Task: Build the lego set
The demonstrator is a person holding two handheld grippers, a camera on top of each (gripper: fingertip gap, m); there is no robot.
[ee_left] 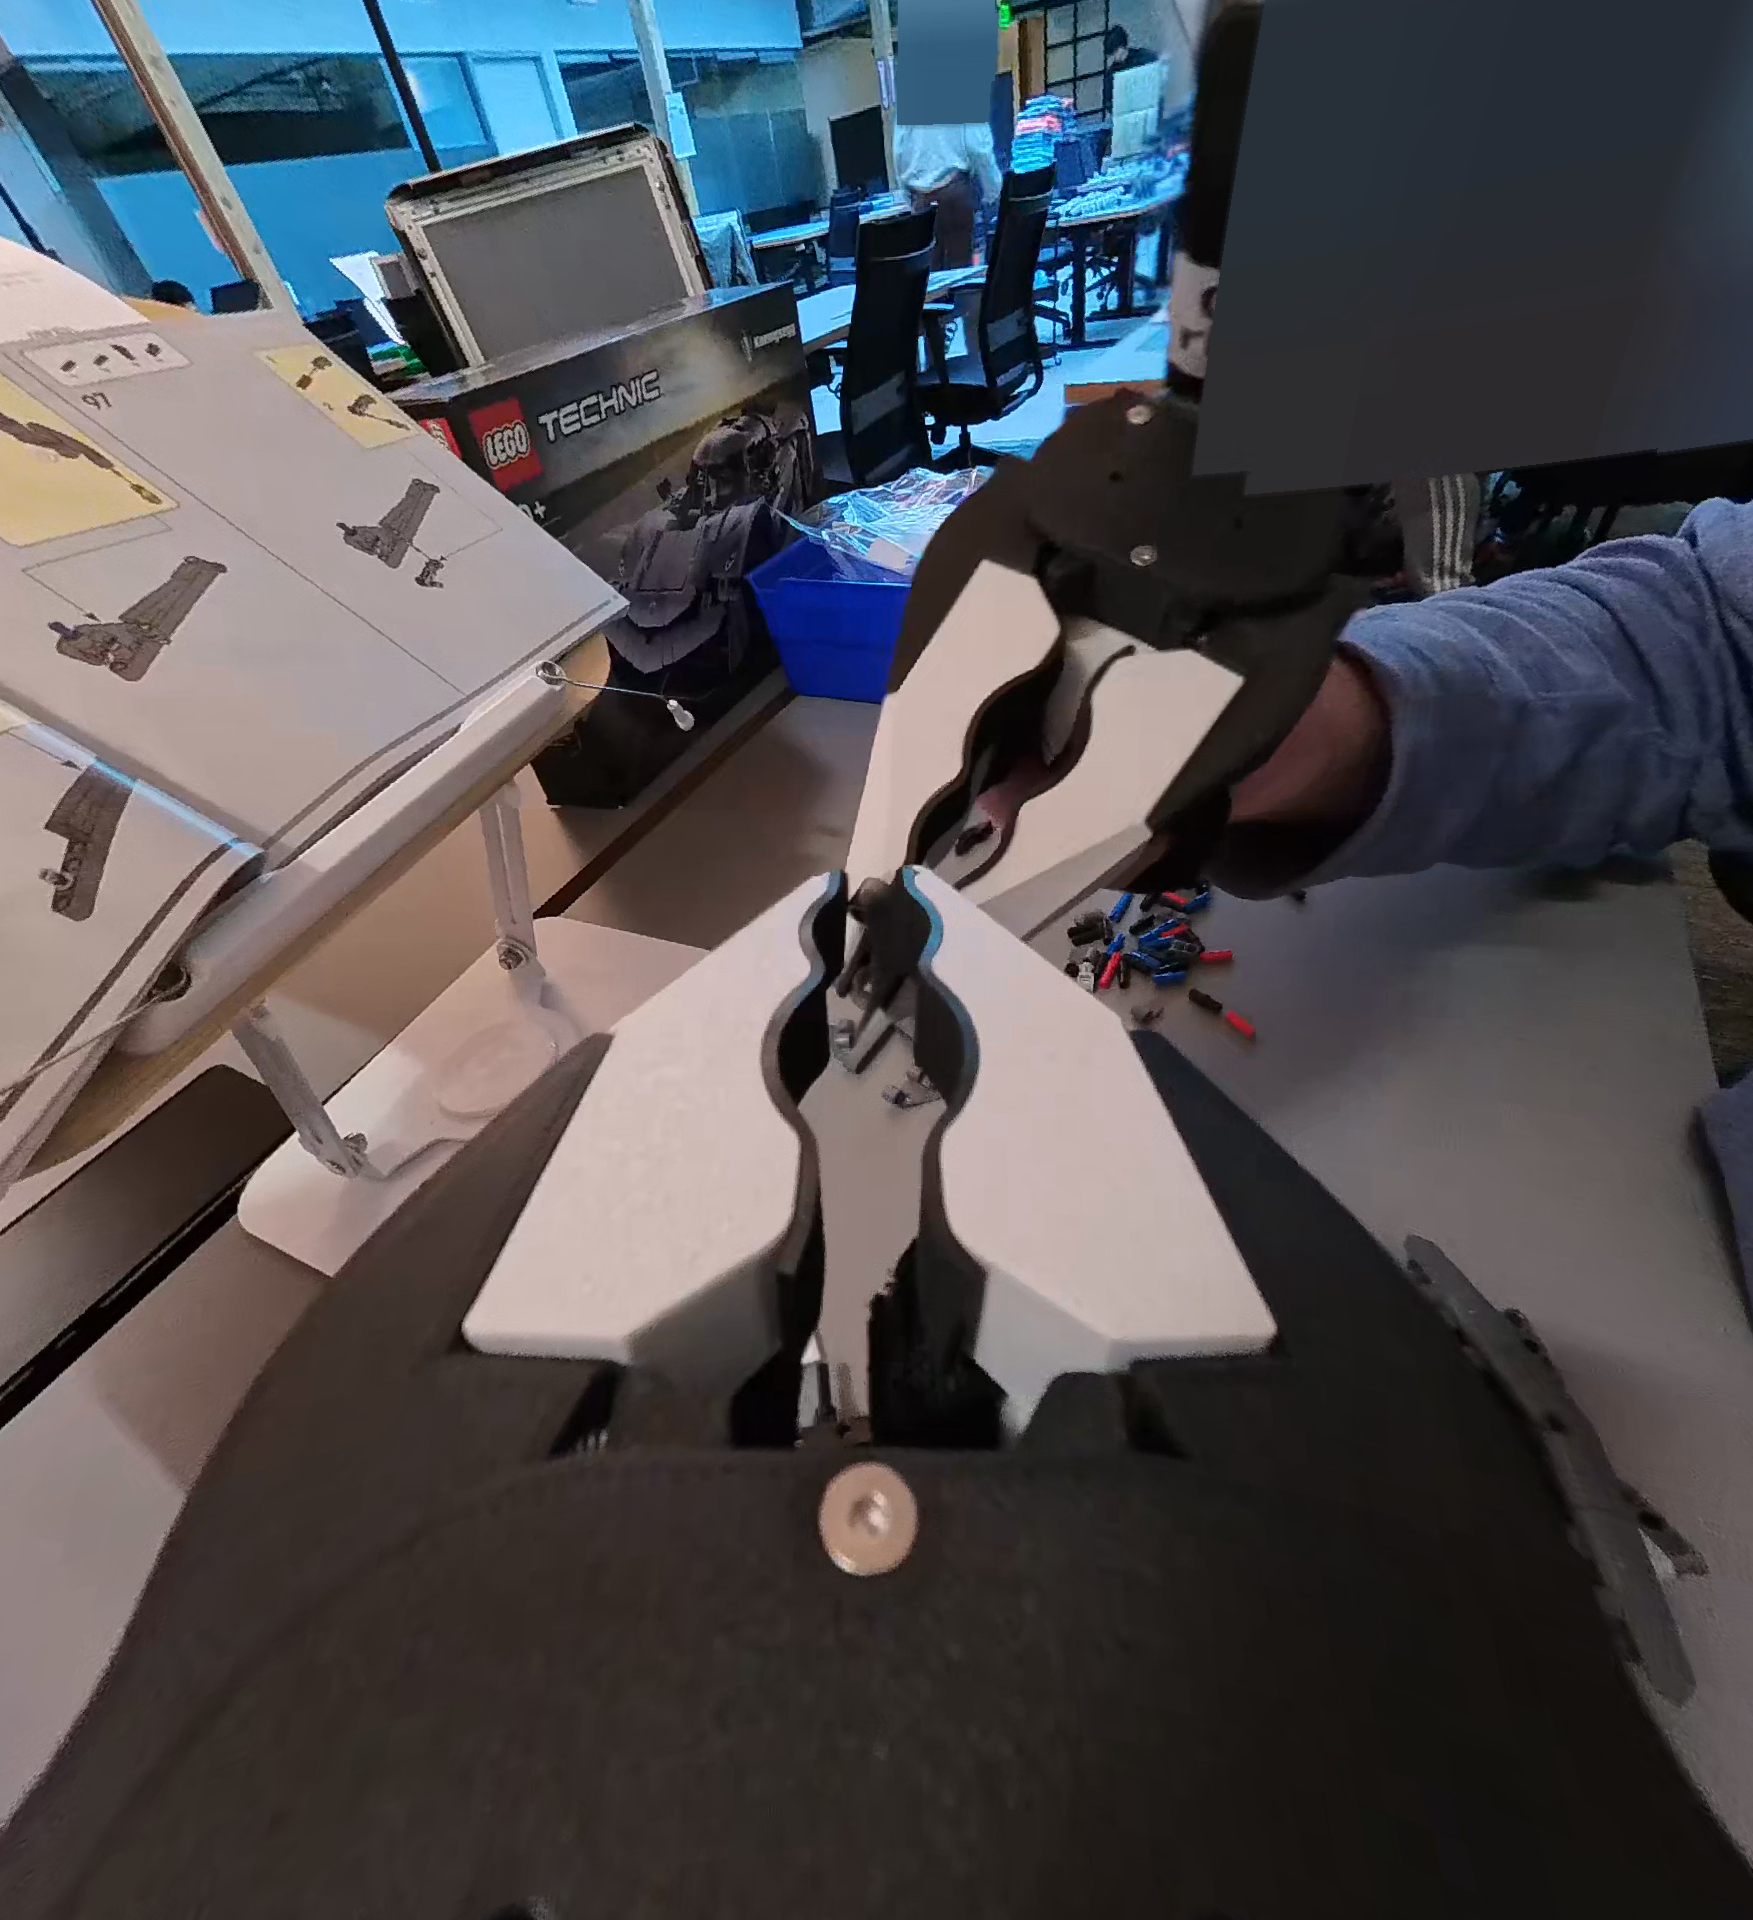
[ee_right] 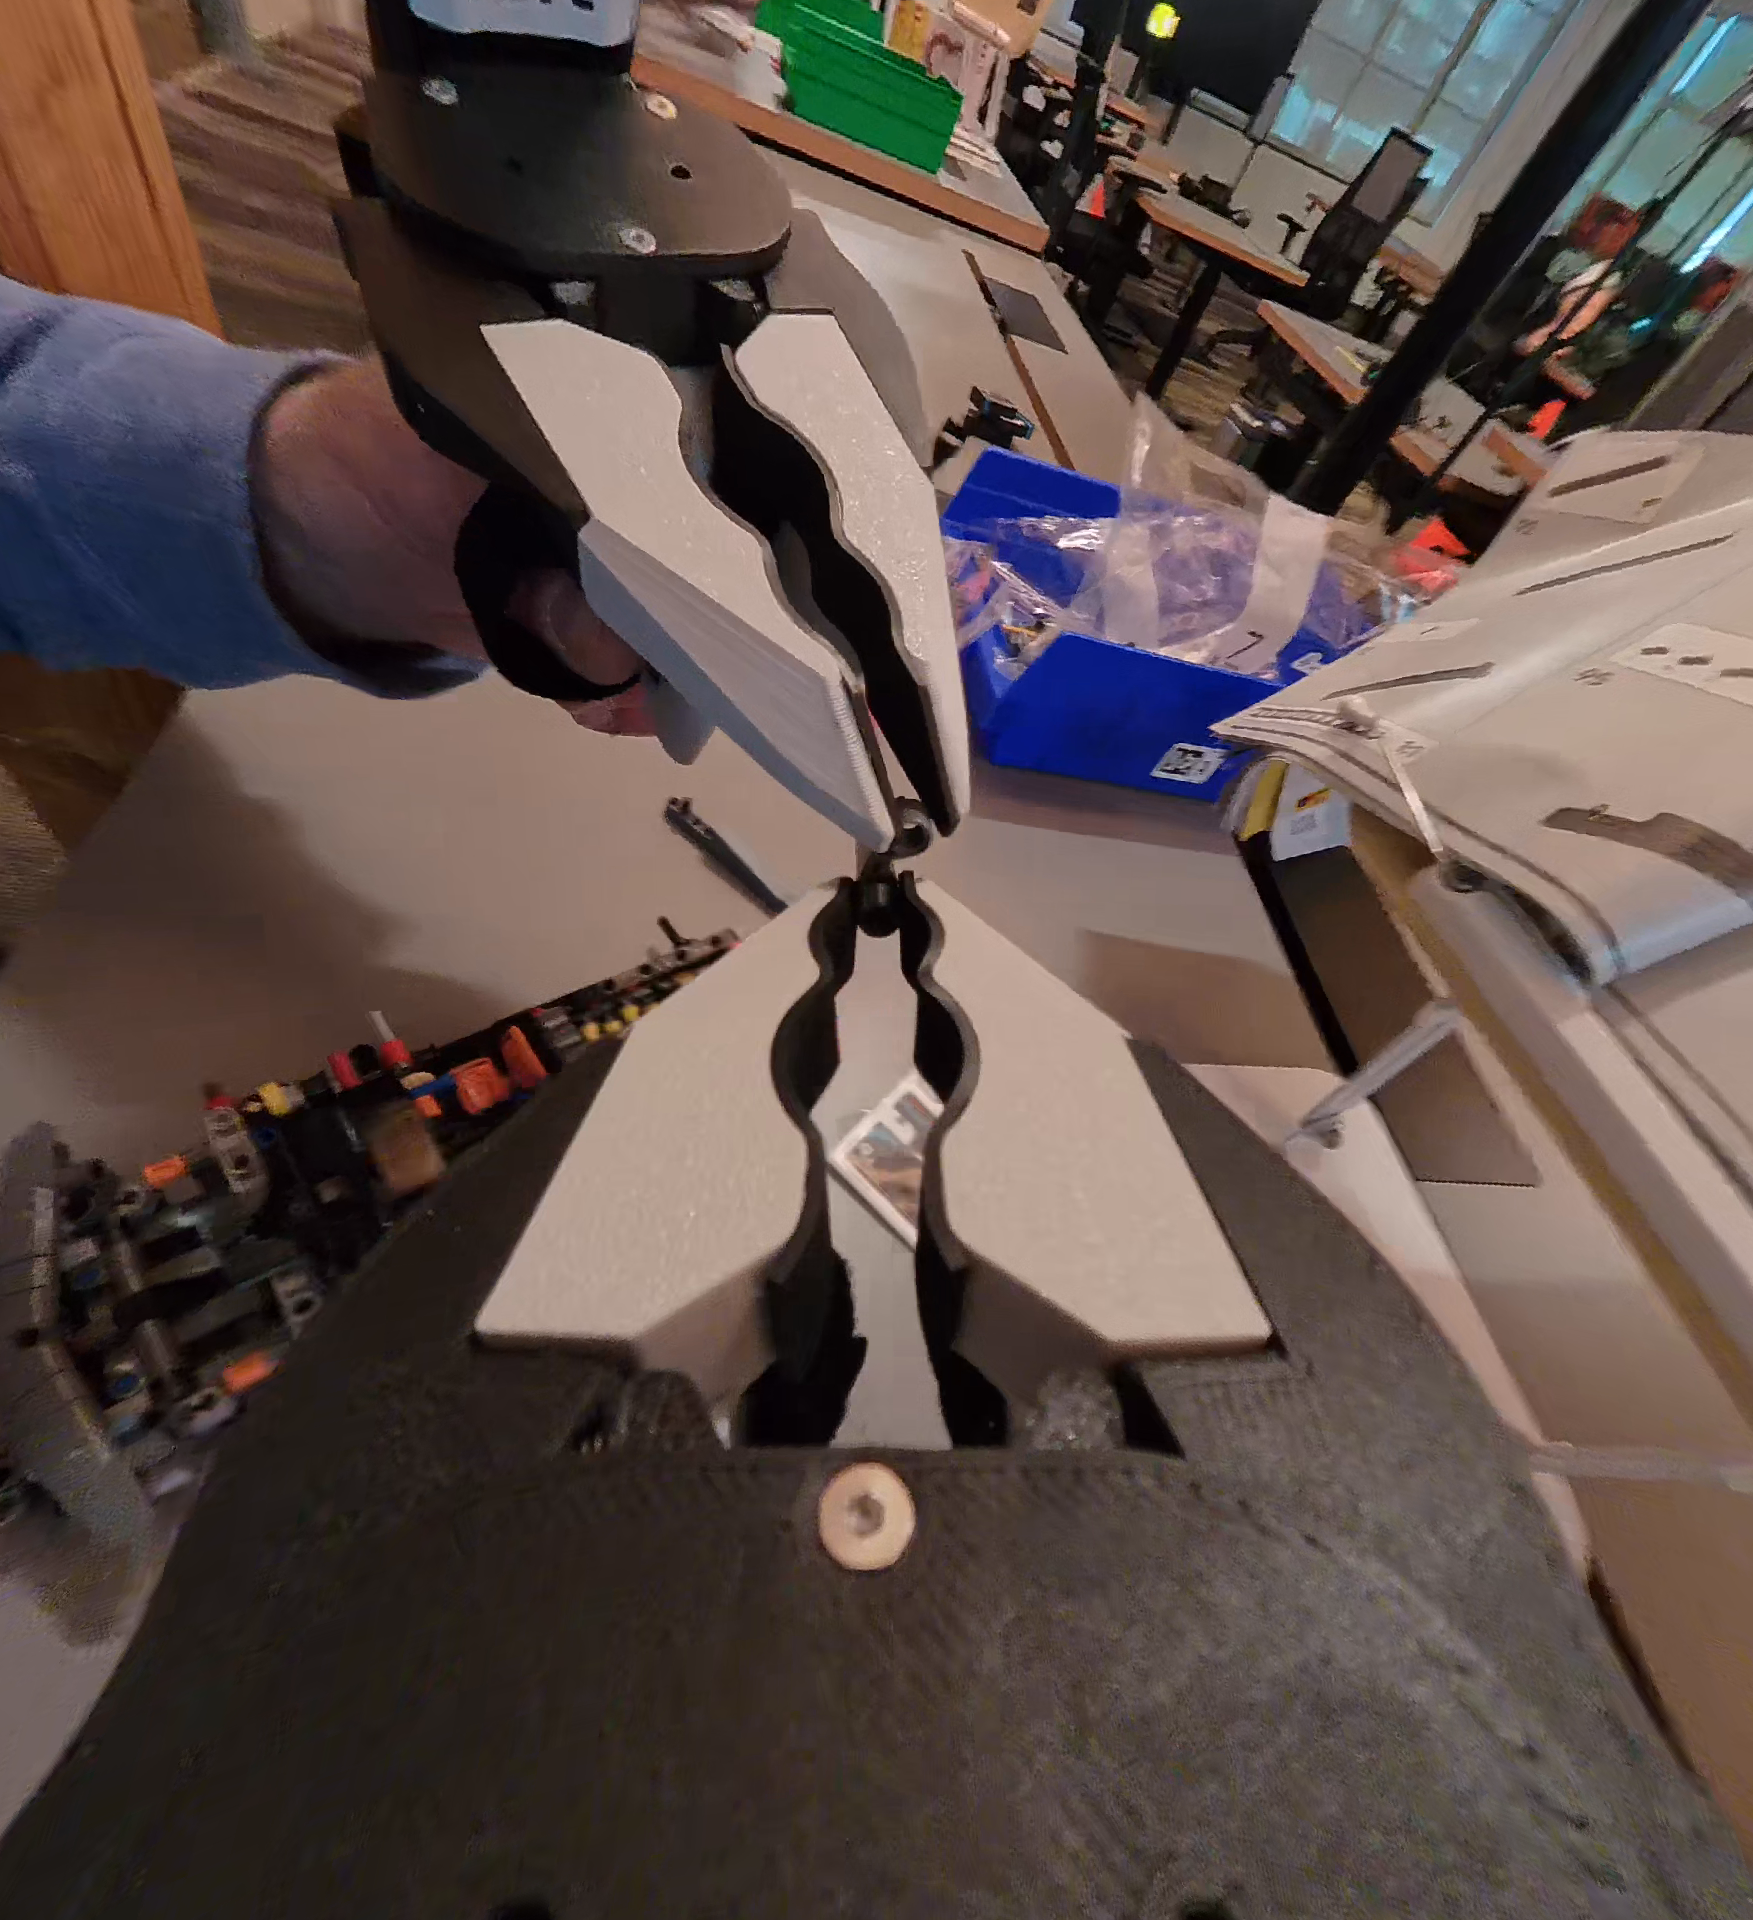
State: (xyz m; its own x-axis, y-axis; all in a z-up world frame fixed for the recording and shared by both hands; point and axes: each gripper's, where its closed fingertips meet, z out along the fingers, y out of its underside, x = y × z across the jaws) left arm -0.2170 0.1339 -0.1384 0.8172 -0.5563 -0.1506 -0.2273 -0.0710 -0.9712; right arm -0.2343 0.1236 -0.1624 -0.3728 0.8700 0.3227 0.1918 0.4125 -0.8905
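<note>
My left gripper (ee_left: 877,894) is shut on a small black lego piece (ee_left: 887,940) held above the grey table (ee_left: 1423,1091). My right gripper (ee_right: 877,894) is shut on a small black lego piece (ee_right: 877,922). The two grippers meet tip to tip. In the right wrist view the left gripper (ee_right: 916,821) comes down from above with its black piece (ee_right: 910,814) touching the one in my right gripper. In the left wrist view the right gripper (ee_left: 908,864) reaches in from the upper right. How the pieces join is hidden by the fingers.
An open instruction booklet (ee_left: 228,540) rests on a white stand at the left. A lego box (ee_left: 623,436) and a blue bin (ee_right: 1111,696) of plastic bags stand behind. Loose pins (ee_left: 1158,940), a part-built model (ee_right: 124,1257) and a long black piece (ee_right: 721,847) lie on the table. Left and right tips are no more than a few centimetres apart. The part-built model (ee_right: 124,1257) is about 25 cm from both grippers' fingertips.
</note>
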